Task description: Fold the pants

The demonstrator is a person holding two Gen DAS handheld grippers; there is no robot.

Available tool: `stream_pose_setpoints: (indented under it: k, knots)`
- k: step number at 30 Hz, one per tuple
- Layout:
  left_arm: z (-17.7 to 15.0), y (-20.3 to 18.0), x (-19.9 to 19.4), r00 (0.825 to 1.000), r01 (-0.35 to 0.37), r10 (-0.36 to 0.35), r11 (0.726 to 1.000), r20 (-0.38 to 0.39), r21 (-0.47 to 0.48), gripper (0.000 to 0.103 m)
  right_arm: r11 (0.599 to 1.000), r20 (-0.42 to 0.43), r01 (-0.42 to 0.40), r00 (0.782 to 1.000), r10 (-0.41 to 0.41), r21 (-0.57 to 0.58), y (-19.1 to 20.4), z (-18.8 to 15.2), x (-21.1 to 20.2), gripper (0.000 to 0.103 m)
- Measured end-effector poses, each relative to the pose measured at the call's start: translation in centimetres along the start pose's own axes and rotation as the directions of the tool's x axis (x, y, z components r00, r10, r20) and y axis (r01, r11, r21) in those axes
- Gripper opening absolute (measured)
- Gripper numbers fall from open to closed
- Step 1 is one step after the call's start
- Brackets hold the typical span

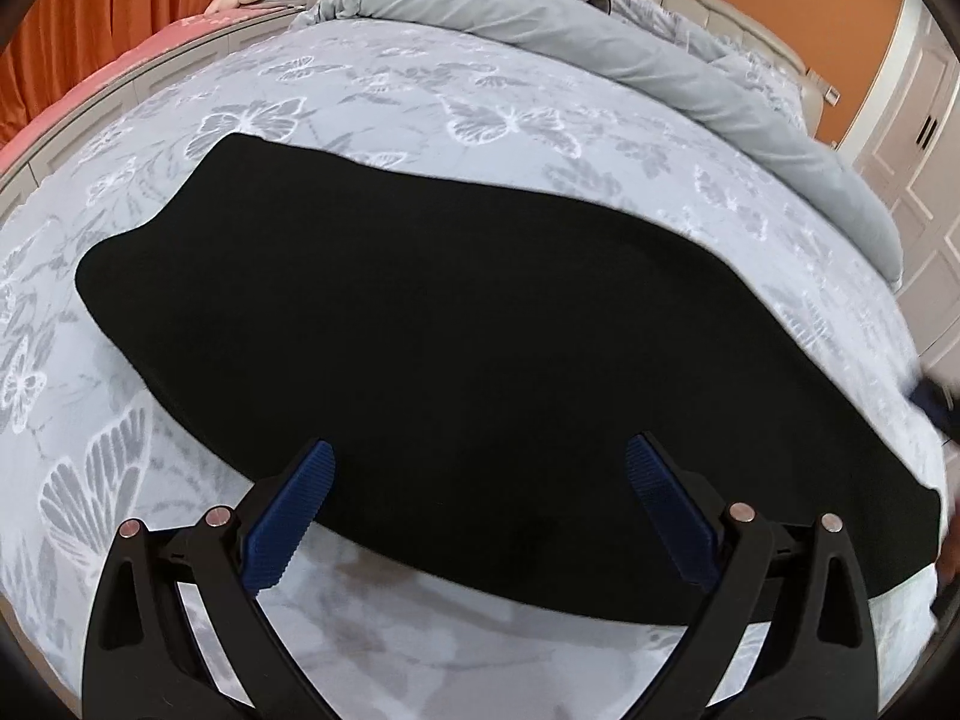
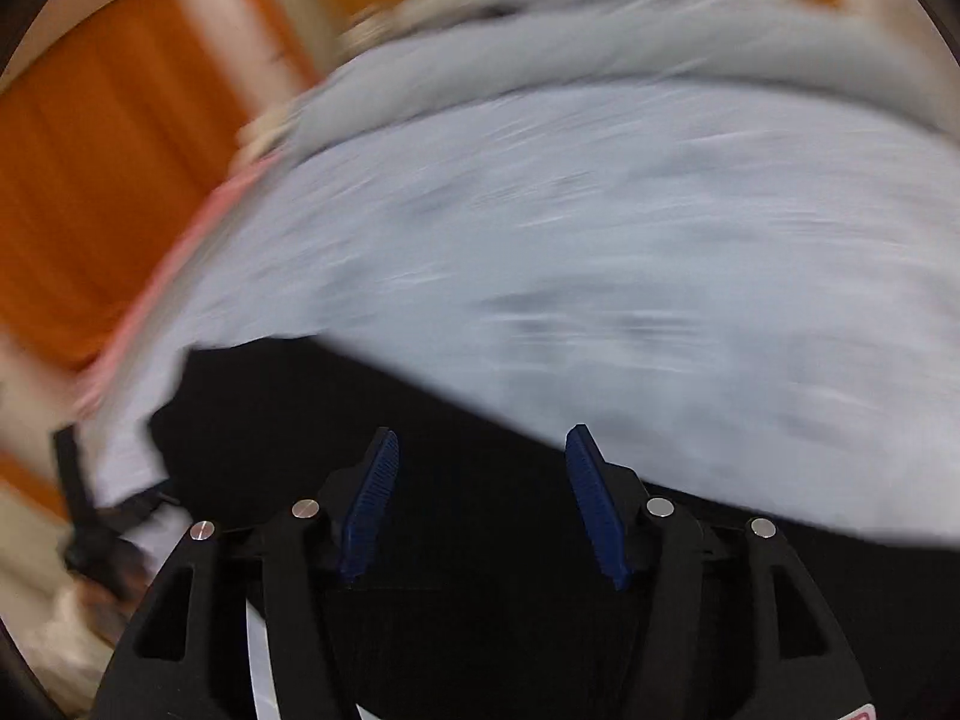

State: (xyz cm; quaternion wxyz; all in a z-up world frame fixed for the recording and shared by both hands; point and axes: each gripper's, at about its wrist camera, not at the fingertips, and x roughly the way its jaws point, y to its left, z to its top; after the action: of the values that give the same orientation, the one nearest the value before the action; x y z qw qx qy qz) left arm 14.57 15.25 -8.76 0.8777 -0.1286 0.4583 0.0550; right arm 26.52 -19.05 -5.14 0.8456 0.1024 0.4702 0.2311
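A bed (image 1: 252,630) with a butterfly-print cover fills both views, and the pants (image 1: 468,360) are laid flat on it as one long black band. In the left wrist view the long axis is seen running from the upper left, where one end is rounded off, down to the lower right, where the other end passes towards the frame edge. The band appears already doubled leg on leg, so a fold across its length is judged to be what remains.

The left gripper (image 1: 480,468) is pointed steeply down at the near long edge, about halfway along the band. Its jaws are spread wide, with nothing between them; the pads (image 1: 651,480) are seen just above the cloth, and contact cannot be confirmed.

The right gripper (image 2: 480,450) is shown in a heavily blurred view, over the pants (image 2: 456,396) close to one end. Its jaws are parted and no cloth is pinched; the fabric lies beneath and ahead of the pads (image 2: 375,480).

The end of the band is judged nearer to the right gripper, the middle nearer to the left.
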Motion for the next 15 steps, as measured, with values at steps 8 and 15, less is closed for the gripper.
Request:
stream_pose_setpoints:
  k: [8,15]
  knots:
    - [-0.7,0.5,0.6,1.000,0.012,-0.010,0.998,-0.027,0.068,0.096,0.984,-0.249,-0.156,0.960,0.130,-0.087,7.0,5.3,14.9,0.028]
    - [-1.4,0.0,1.4,0.999,-0.049,0.048,0.985,0.011,0.164,0.097,0.938,-0.094,-0.083,0.994,0.054,-0.337,10.3,4.1,10.7,0.006]
